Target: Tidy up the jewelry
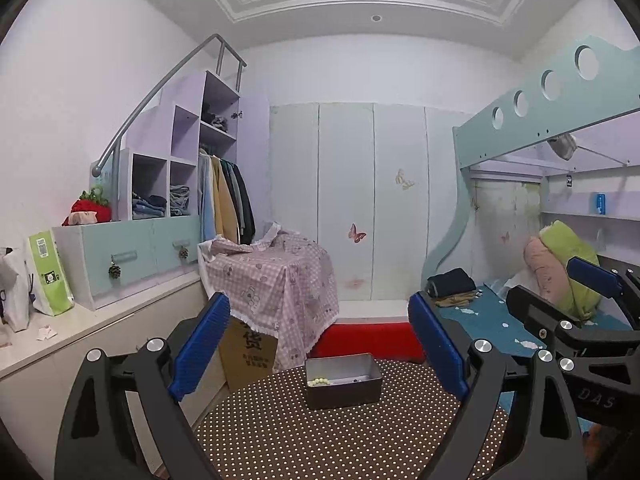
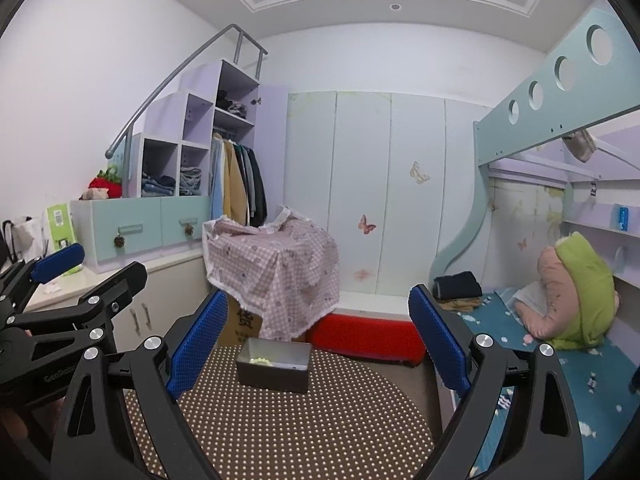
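Both empty and spread wide: left gripper (image 1: 320,356), right gripper (image 2: 318,354). Ahead of both on the dotted surface (image 1: 320,440), metal tin (image 1: 343,380) already holding pale bead bracelet (image 1: 319,381). No loose jewelry visible; probably nearly finished.

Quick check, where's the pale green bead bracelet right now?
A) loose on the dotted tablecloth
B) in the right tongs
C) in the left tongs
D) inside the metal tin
D: the bead bracelet lies on the floor of the open metal tin on the dotted tablecloth, while the left tongs and right tongs both stand wide with nothing between their blue pads.
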Available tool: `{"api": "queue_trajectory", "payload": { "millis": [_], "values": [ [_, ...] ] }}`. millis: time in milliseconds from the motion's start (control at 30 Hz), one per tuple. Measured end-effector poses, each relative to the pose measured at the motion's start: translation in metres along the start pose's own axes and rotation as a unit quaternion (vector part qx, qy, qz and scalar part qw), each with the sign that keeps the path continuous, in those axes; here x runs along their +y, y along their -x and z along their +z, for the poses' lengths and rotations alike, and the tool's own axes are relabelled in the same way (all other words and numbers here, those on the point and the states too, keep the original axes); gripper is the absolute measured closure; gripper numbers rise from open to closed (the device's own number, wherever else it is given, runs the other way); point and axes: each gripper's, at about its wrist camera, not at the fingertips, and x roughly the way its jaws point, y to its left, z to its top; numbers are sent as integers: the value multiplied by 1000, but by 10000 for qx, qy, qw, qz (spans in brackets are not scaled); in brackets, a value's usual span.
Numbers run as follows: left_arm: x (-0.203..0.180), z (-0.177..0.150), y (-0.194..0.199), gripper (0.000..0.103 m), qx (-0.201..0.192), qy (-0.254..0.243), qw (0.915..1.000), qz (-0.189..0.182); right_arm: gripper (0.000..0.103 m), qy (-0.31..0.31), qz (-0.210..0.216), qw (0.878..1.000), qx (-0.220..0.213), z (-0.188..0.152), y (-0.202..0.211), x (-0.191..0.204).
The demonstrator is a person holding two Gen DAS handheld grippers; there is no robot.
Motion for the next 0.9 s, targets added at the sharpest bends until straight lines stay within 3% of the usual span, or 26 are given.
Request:
{"api": "queue_trajectory", "payload": {
  "millis": [900],
  "values": [
    [-7,-2,-9,15,134,-7,9999,-14,14,39,-54,10000,51,-5,-8,-3]
  ]
}}
